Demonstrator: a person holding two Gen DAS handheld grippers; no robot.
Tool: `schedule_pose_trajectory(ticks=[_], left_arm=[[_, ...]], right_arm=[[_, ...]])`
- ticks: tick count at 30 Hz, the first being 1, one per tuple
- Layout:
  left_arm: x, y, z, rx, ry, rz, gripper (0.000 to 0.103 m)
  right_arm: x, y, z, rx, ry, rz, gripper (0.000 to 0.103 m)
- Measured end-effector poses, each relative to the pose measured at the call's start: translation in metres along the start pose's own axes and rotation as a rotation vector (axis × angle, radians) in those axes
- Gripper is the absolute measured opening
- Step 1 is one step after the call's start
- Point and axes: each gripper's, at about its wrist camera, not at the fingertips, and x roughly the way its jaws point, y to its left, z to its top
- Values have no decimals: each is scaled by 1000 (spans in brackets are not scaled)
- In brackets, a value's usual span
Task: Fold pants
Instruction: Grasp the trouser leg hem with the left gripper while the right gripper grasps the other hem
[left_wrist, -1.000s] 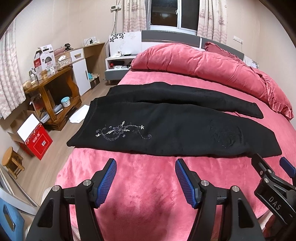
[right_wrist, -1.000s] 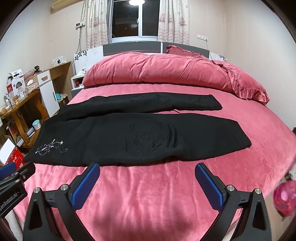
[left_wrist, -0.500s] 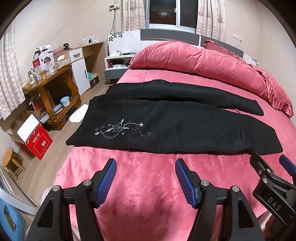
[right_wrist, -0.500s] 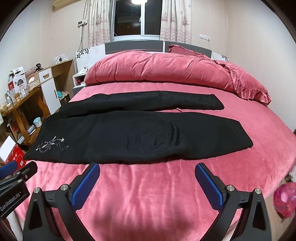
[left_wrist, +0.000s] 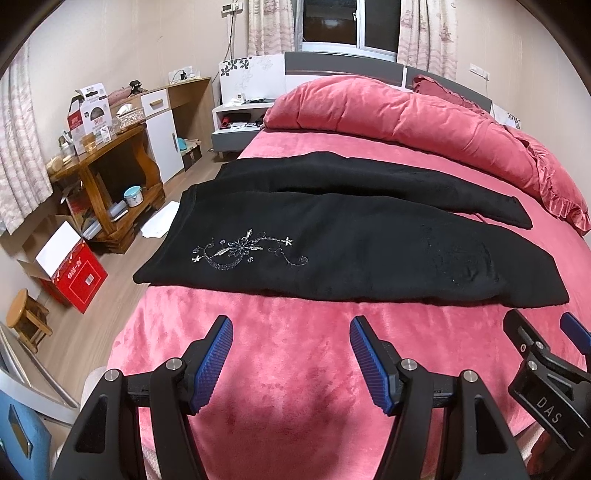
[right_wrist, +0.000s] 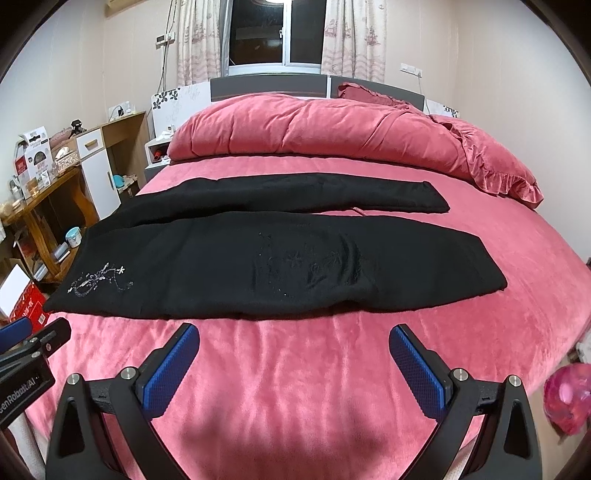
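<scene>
The bed (right_wrist: 332, 369), under a pink plush cover, fills both views. A rolled pink duvet (right_wrist: 314, 125) lies across its far end.

The pants (right_wrist: 236, 266) are black and lie flat across the middle of the bed. The waist is at the left, hanging slightly over the left edge, and the cuffs are at the right. The two legs are spread apart, the near one in front and the far one (right_wrist: 295, 192) behind it. The fabric looks thick, soft and limp, so it is likely to sag and drape when lifted and to cling somewhat to the plush cover. It looks neither fragile nor slippery. Silver embroidery (left_wrist: 243, 251) sits near the waist on the near leg.

Good places to take hold would be the far leg's edge, near the waist and near the cuff, so it can be laid over the near leg. A pinch of a single layer should do.

The left hand-held gripper (left_wrist: 291, 362) hovers over bare cover just short of the near hem, jaws spread wide and empty. The right hand-held gripper (right_wrist: 295, 369) does the same, further right.
</scene>
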Motion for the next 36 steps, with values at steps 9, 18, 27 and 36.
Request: schedule_pose_trajectory(ticks=[9,18,27,36], left_arm=[[10,10,4,-24,24,11,67],[49,86,7,-319,111,-351,67],[85,172,8,-639,112,-273,65],[129,191,7,-681,113,-239,64]], right_arm=[[6,-3,-3,-1,19,-9,103],[30,-38,-5,136,107,111,103],[74,-130,-22,446,170,176,103],[118,-234,-51,877,133,378,86]])
